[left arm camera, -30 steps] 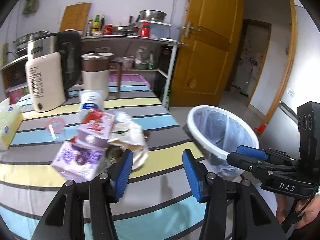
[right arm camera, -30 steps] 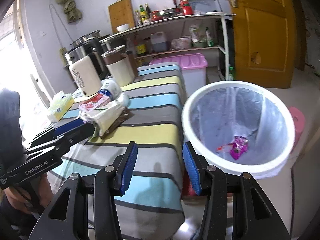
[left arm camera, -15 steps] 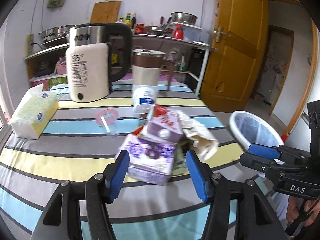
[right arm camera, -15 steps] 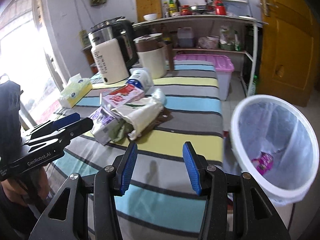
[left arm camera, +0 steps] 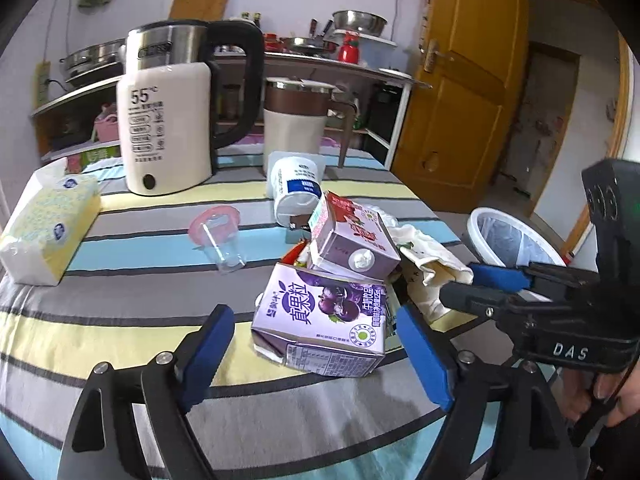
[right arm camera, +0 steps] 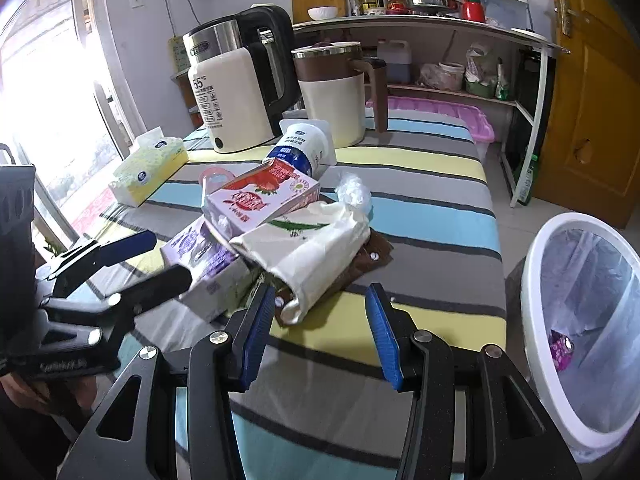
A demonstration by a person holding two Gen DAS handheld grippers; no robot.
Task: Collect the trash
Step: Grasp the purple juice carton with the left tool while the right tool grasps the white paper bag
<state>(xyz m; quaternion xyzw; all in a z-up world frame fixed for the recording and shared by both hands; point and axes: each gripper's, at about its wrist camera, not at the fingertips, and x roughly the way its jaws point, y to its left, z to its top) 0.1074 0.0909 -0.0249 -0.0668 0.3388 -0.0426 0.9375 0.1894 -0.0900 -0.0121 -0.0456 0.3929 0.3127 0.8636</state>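
We are at the approach step, lining up on the trash pile. Our left gripper [left arm camera: 316, 344] is spread wide, holding nothing, with the purple carton [left arm camera: 324, 316] at lower centre of the left wrist view, framed between its pads but not yet touched. Our right gripper [right arm camera: 320, 332] is also spread and empty, low in its frame, just short of the white crumpled bag [right arm camera: 308, 256]. The bin [right arm camera: 536, 280] sits at the right edge. Next, we judge, we push the left forward and pinch the carton's sides.
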